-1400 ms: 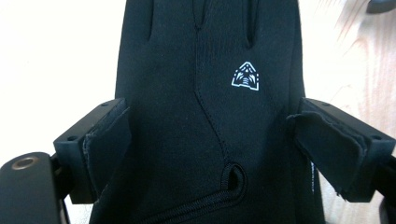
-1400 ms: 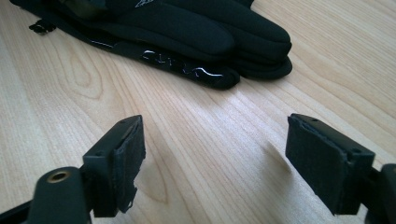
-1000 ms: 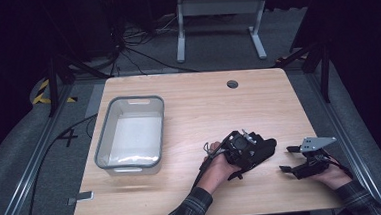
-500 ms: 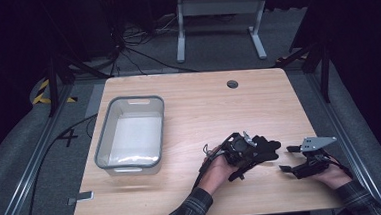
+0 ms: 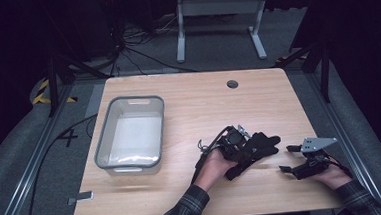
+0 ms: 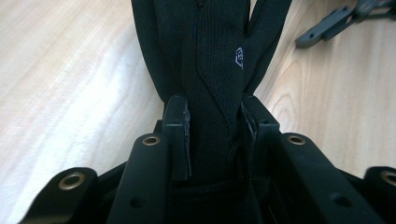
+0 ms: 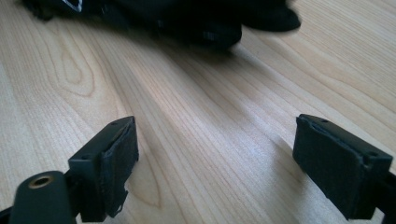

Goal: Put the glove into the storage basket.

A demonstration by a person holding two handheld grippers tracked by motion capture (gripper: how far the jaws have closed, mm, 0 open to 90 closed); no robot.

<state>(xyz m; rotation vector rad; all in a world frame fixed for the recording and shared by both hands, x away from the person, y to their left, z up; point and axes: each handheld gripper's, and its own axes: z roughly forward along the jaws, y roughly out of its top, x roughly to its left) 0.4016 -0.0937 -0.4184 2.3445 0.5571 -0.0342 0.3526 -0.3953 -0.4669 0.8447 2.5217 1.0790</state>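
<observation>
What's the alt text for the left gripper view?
The left gripper is shut on a black glove, its two black fingers pressing the fabric from both sides. The glove stretches away over a light wooden table, with a small white logo on the fabric. The right gripper's fingers show at the upper right.

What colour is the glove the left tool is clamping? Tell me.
Black, with a small white logo; the glove shows best in the left gripper view.
</observation>
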